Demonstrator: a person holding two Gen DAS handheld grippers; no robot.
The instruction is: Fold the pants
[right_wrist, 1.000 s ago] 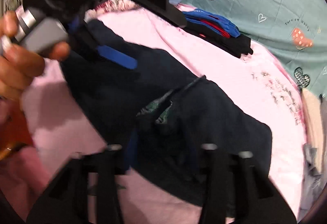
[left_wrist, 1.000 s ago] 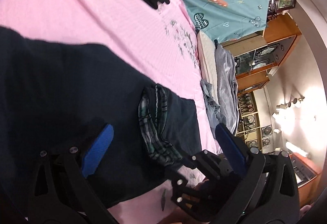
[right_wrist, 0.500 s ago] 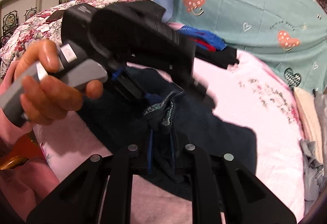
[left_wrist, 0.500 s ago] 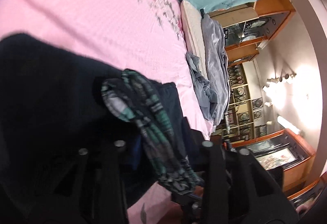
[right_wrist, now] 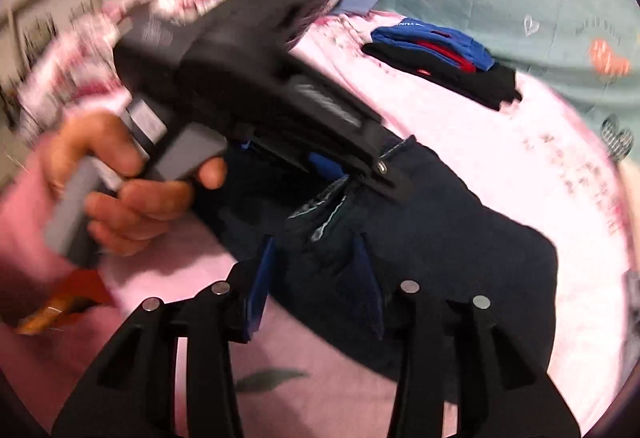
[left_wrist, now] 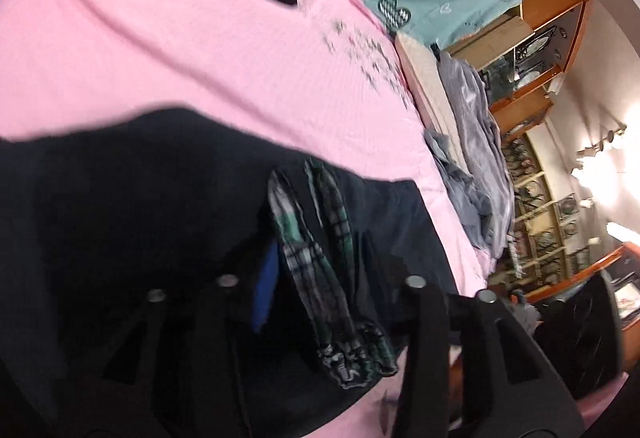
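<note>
One pair of dark pants [right_wrist: 432, 238] lies on the pink bed [left_wrist: 200, 50], waistband end bunched up near both tools so the plaid lining [left_wrist: 316, 254] shows. The fabric looks soft and floppy, light enough but it'll sag and slide wherever it isn't held, so I'd grab at the thicker waistband edge. Left gripper [left_wrist: 320, 278] looks clamped on that waistband. Right gripper [right_wrist: 316, 278] has its fingers partly apart around a fold of cloth; can't tell if it's actually pinching. There's also one stack of folded clothes [right_wrist: 444, 62] further back.
</note>
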